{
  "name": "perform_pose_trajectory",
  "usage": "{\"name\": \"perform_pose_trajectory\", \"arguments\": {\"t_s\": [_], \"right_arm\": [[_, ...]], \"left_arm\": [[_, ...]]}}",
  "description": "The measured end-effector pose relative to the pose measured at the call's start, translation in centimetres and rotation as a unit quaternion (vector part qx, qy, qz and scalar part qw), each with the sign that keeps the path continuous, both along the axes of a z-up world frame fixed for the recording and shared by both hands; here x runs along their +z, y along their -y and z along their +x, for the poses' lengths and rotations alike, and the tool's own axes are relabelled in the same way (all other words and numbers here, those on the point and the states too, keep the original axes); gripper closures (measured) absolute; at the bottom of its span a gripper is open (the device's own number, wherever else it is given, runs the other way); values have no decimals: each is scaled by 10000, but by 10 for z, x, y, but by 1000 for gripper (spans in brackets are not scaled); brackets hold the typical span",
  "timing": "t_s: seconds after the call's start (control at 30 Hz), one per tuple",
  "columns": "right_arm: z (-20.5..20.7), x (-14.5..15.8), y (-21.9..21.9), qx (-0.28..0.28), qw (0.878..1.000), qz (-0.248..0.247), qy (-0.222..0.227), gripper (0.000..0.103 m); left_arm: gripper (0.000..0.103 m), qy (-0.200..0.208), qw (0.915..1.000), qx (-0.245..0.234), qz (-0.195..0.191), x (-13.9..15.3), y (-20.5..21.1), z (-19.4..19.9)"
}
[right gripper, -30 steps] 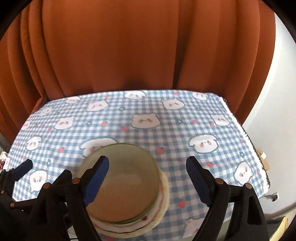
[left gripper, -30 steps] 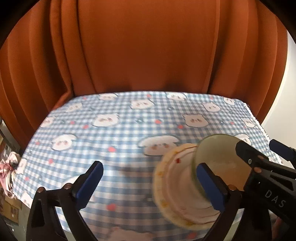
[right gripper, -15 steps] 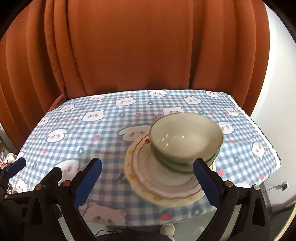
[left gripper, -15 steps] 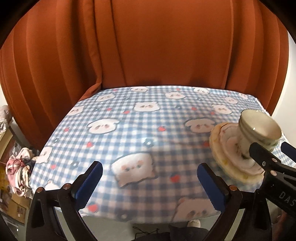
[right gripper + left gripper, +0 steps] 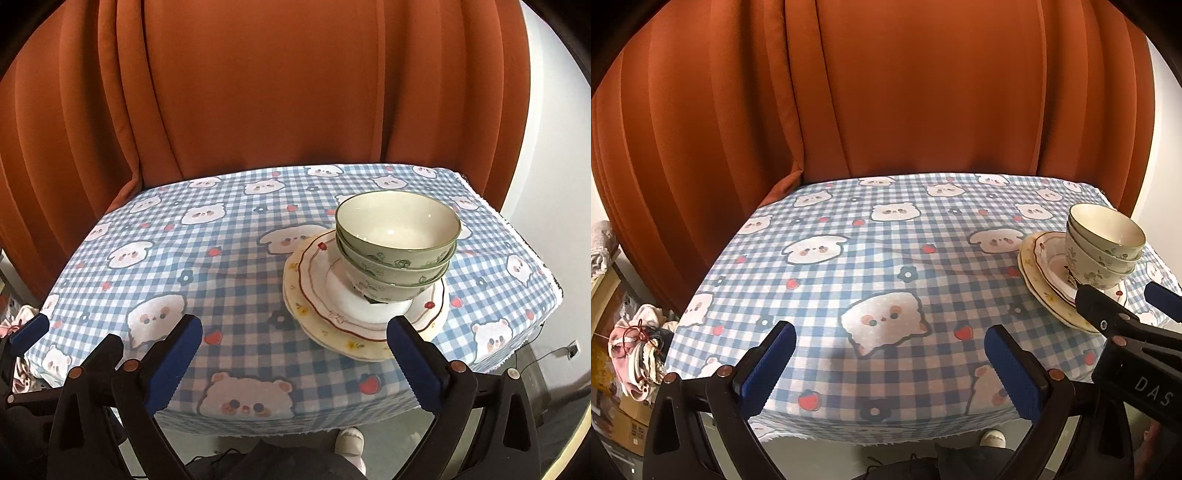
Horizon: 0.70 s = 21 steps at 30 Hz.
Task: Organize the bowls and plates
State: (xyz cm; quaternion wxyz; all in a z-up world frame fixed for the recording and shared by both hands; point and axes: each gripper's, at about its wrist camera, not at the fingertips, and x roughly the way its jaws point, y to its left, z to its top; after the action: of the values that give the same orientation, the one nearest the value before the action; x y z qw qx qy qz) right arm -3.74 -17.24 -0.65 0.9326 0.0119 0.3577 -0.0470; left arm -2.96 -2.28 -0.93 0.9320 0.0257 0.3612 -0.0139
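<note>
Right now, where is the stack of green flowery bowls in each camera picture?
Left wrist view: the stack of green flowery china bowls sits at the far right edge, on the scalloped plates.
Right wrist view: the stack sits right of centre, beyond the hand-held gripper.
Shared landmark: the blue checked bear tablecloth under the plates.

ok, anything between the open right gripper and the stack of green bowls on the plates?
Nothing: right wrist view shows only bare checked tablecloth between right gripper and the stack of green bowls.
</note>
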Motion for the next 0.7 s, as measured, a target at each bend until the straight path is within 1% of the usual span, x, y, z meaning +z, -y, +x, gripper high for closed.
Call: {"name": "perform_pose_trajectory", "arguments": {"t_s": [0.3, 0.7], "right_arm": [[-5, 4, -3, -66, 9999, -3, 92, 2], [-7, 8, -3, -103, 9998, -78, 134, 2]], "left_arm": [[0, -43, 9997, 122, -196, 0, -15, 0], [0, 14, 9989, 249, -390, 1, -21, 2]]}}
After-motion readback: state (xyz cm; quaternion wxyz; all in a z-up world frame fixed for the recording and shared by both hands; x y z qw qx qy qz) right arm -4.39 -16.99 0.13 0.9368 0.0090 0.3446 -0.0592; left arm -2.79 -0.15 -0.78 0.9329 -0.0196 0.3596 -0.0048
